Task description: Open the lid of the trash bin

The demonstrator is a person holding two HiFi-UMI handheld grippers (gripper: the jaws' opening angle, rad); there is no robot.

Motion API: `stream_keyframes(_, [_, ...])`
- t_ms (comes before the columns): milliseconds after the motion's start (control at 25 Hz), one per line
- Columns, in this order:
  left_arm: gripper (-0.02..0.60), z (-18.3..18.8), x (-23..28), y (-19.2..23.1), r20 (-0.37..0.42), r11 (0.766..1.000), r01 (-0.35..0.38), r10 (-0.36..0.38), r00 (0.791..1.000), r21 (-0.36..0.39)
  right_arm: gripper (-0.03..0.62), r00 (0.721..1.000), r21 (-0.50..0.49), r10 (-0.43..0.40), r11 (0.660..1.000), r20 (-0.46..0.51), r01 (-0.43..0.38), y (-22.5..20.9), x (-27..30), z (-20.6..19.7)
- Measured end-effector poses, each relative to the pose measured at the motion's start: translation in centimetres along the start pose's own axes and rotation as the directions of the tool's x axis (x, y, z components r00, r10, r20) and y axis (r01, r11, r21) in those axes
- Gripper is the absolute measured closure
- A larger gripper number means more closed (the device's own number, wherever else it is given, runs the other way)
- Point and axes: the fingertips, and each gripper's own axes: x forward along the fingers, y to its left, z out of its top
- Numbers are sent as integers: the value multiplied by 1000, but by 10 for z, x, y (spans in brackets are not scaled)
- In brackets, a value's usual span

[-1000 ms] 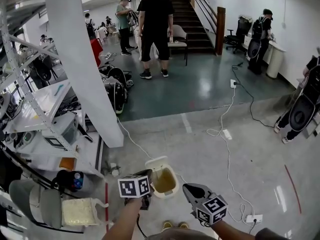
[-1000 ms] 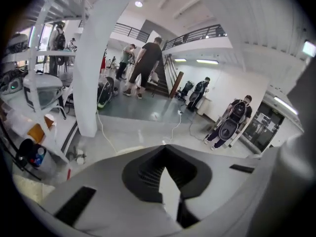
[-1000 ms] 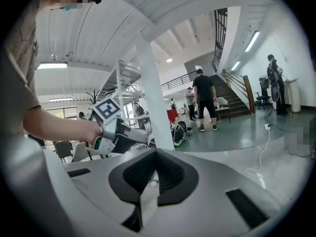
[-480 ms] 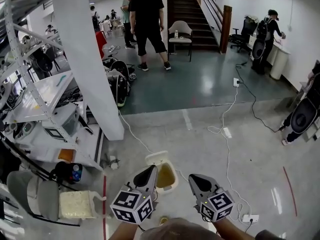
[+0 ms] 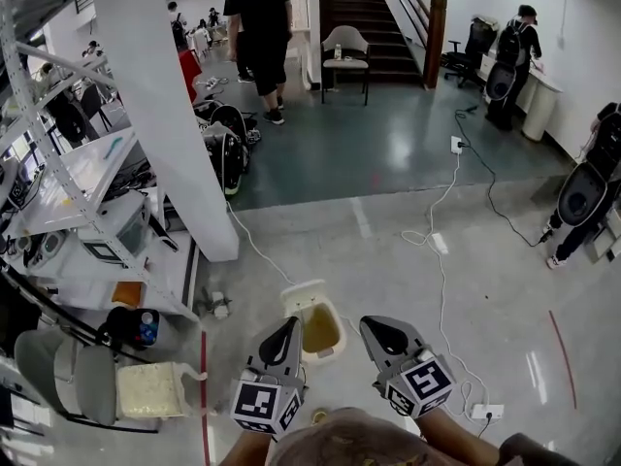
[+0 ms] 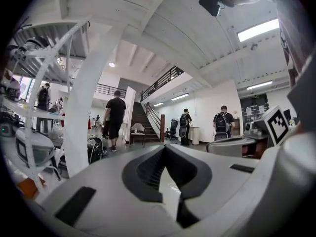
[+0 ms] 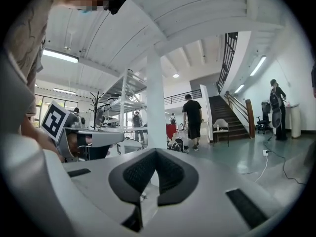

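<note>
A small white trash bin (image 5: 333, 335) stands on the floor in the head view. Its lid (image 5: 301, 294) is tipped up at the back and a yellowish liner shows inside. My left gripper (image 5: 288, 324) is held above the bin's left side and my right gripper (image 5: 374, 326) just to the bin's right. Each is shut with nothing in it. In the left gripper view the left gripper (image 6: 164, 149) points level across the room, and the right gripper (image 7: 155, 152) does the same in the right gripper view. The bin shows in neither.
A white pillar (image 5: 165, 115) rises left of the bin, with metal shelving (image 5: 58, 192) and a cushioned chair (image 5: 146, 396) further left. Cables and a power strip (image 5: 482, 412) lie on the floor at right. People stand near the stairs (image 5: 364, 8).
My left gripper has moved from beside the bin's left rim back toward me and now points forward like the right one. The person in black has walked further off.
</note>
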Motion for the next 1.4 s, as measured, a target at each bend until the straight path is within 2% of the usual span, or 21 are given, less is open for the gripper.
stream_keyframes(160, [592,-3,-4,3,25,999,-24,25,999,-35,560,1000,7,-7,1000,9,7,1,3,3])
stream_keyframes(840, [592,-9,-15,0,6,999,-44,44,999,-27,562,998,-13,1,1000,57,0,9,2,9])
stream_keyframes(1400, [592,-13,-18,-2,-16,998,-46,45,999,-37,562,999,-11,23,1000,41,-22,9,3,8])
